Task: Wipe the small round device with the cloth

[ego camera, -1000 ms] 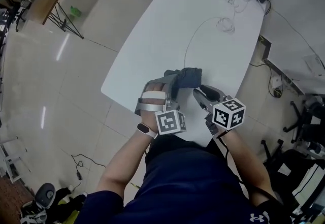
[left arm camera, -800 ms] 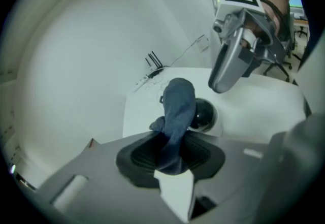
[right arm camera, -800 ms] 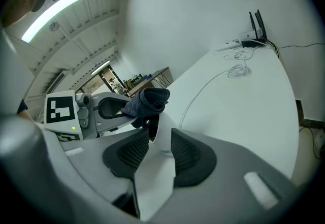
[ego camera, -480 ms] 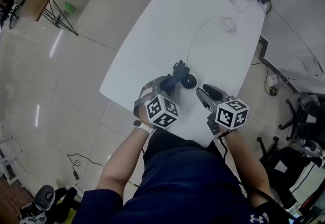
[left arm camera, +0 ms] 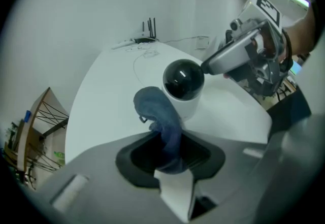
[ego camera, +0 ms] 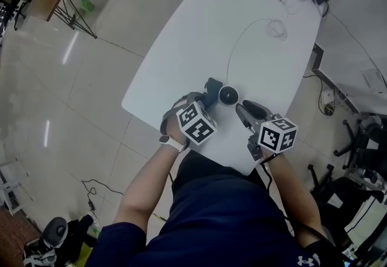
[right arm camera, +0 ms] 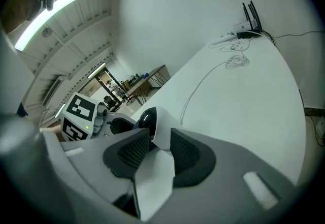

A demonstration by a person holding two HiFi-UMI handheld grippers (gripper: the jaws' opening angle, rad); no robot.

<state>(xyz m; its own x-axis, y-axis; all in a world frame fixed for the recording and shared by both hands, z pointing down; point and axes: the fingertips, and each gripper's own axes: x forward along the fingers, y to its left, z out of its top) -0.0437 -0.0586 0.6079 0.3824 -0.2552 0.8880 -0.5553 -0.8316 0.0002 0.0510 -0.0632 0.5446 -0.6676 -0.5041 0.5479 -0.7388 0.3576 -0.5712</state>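
The small round device (ego camera: 228, 95) stands on the white table (ego camera: 260, 48) close to the person's edge. It has a dark dome on a white body, and its thin cable (ego camera: 233, 54) trails away across the table. The right gripper (right arm camera: 152, 149) has the white body between its jaws, which have just been closing a little and now press on both sides, so the device is braced. The left gripper (left arm camera: 170, 152) has its jaws clamped on a bunched blue cloth (left arm camera: 158, 114), whose free end bulges out against the device's side just below the dome.

To wipe well, I'd say the left hand should press that bulge onto the dome and sweep round it, keeping the hard jaw tips off the glossy surface. The right grip wants to be firm and low, or the light device may tip or slide. With so little cloth out, short overlapping strokes look best.
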